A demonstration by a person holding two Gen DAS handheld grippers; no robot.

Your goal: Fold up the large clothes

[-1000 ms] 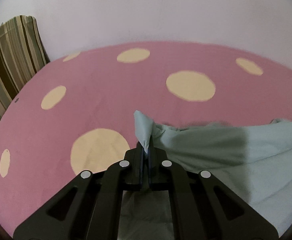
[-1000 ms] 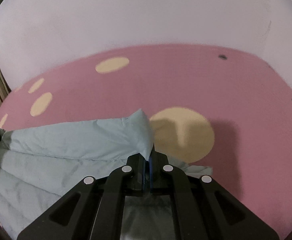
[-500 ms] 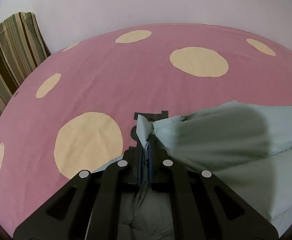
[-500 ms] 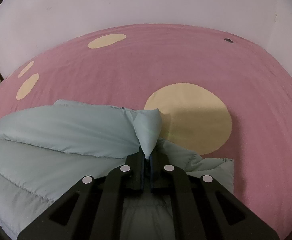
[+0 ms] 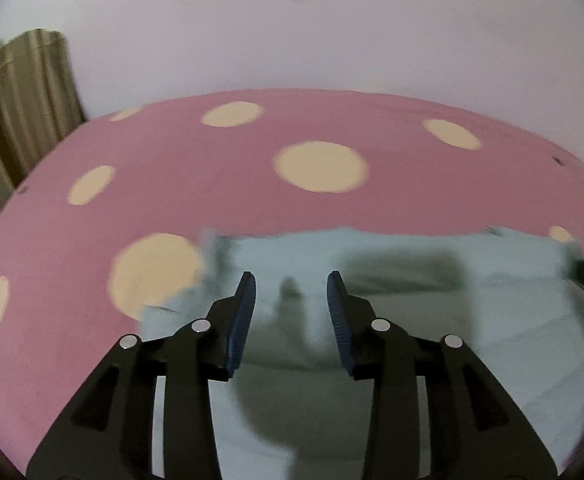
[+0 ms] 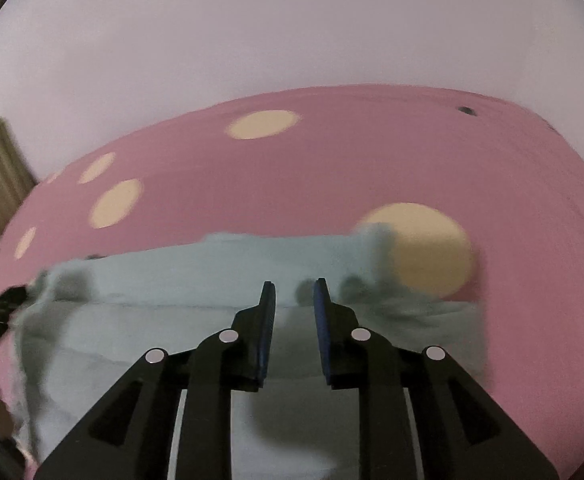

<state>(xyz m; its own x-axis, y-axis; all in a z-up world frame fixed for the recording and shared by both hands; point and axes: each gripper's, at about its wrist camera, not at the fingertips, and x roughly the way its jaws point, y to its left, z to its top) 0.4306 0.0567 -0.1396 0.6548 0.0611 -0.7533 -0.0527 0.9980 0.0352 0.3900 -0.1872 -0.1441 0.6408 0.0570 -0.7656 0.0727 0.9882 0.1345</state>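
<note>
Nearest, the left gripper [image 5: 291, 280] hangs with its jaws spread wide and nothing between them; the right gripper [image 6: 294, 286] is parted too, more narrowly. Below both lies the pale green garment [image 5: 392, 264], folded on the pink spotted bedspread [image 5: 211, 160], its blurred far edge running across the spread's middle; the near part is hidden behind the gripper bodies. Farther off, a striped cushion [image 5: 19, 92] sits cut off at the spread's left edge, against the plain wall [image 6: 292, 28].

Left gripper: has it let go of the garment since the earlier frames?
Yes. The left gripper is open, and the pale green garment lies on the spotted pink sheet.
</note>
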